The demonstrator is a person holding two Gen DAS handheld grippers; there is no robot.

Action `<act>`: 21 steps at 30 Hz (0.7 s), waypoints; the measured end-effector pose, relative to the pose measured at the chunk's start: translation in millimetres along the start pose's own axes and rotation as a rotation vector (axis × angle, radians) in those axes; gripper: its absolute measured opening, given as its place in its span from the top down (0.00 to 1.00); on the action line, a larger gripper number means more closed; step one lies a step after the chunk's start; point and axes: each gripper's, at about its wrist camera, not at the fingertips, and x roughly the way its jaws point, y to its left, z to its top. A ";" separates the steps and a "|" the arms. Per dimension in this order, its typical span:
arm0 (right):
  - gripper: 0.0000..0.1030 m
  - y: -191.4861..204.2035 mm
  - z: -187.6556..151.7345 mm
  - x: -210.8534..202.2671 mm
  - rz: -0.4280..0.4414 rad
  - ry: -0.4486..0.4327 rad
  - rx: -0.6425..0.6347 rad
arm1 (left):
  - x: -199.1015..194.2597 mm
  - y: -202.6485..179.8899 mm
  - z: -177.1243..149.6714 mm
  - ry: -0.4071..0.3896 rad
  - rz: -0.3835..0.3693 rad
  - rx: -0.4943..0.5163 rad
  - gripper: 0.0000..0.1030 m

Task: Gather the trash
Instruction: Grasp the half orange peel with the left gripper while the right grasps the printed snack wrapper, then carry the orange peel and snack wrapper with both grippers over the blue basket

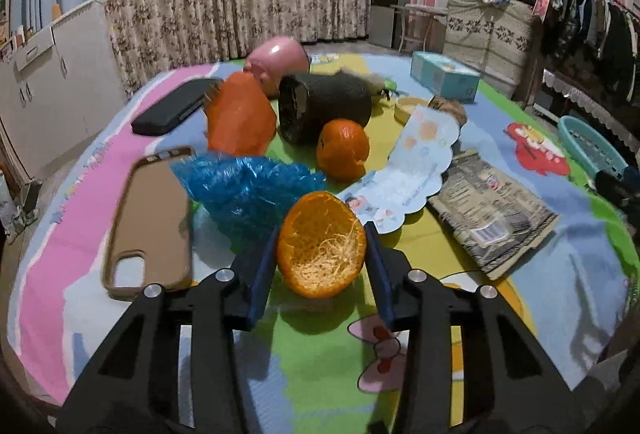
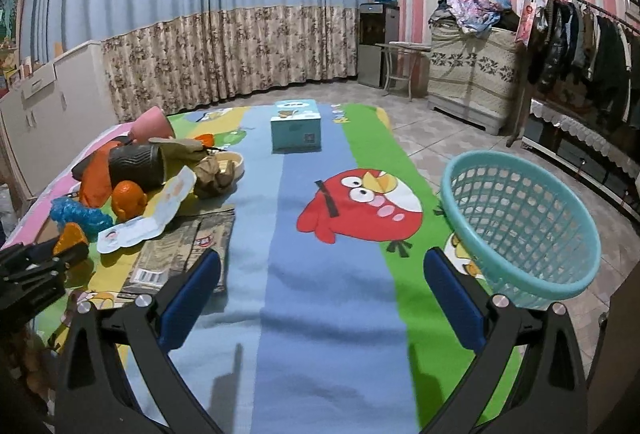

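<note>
The left tool is clamped on one hollow orange peel half, its blue pads pressed to either side of the rind, the white pith facing the camera; the peel is lifted just above the cartoon-print cloth that covers the worktop. The right tool is spread wide with nothing between its fingers, over a bare blue stripe of the cloth.

Counted in the pile beyond the held peel: one more orange peel piece, one crumpled blue plastic bag, one orange wrapper, one dark cylindrical container lying on its side, one pink cup tipped over, two phone cases, one brown and one black, one printed paper card, one flattened packet and one teal tissue box.

One teal mesh basket sits at the right edge of the worktop, partly overhanging the tiled floor. Between the pile on the left and the basket, the cloth's middle strip lies open; the tissue box stands alone at its far end.
</note>
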 end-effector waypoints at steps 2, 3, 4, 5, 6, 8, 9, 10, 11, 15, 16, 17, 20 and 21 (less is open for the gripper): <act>0.04 7.9 -0.9 4.2 0.013 0.015 -0.008 | -10.4 -0.5 1.3 -0.026 0.002 0.011 0.60; 0.04 10.7 -0.7 6.4 0.018 0.023 -0.013 | -16.4 -0.7 2.5 -0.040 0.007 0.020 0.60; 0.04 17.1 -0.4 11.2 0.029 0.040 -0.024 | -23.7 0.0 4.6 -0.059 0.013 0.029 0.60; 0.04 22.0 0.0 15.4 0.036 0.053 -0.034 | -27.3 0.8 5.4 -0.068 0.017 0.032 0.60; 0.04 29.4 0.2 21.9 0.041 0.069 -0.049 | -33.1 3.1 7.1 -0.084 0.021 0.030 0.60; 0.04 37.9 -0.3 31.5 0.044 0.097 -0.066 | -38.7 8.2 10.7 -0.096 0.025 0.016 0.60; 0.04 41.6 -1.0 37.4 0.048 0.116 -0.072 | -41.2 12.4 12.4 -0.099 0.027 0.003 0.60; 0.05 44.2 -2.6 43.4 0.053 0.143 -0.077 | -43.3 16.1 13.5 -0.102 0.028 -0.007 0.60; 0.05 46.0 -3.2 48.0 0.057 0.161 -0.080 | -44.5 19.2 13.6 -0.106 0.030 -0.013 0.60; 0.32 53.8 -10.1 63.1 0.130 0.244 -0.067 | -50.3 28.8 14.4 -0.118 0.044 -0.023 0.60; 0.36 55.5 -10.9 63.0 0.133 0.242 -0.064 | -51.5 29.8 14.6 -0.119 0.046 -0.025 0.60; 0.40 58.6 -11.3 62.4 0.133 0.237 -0.080 | -51.4 30.7 15.0 -0.119 0.047 -0.027 0.60; 0.76 66.5 -11.6 58.7 0.154 0.227 -0.126 | -51.7 31.0 15.1 -0.121 0.046 -0.026 0.60; 0.82 66.1 -11.7 58.3 0.158 0.225 -0.124 | -52.4 30.2 15.5 -0.122 0.046 -0.025 0.60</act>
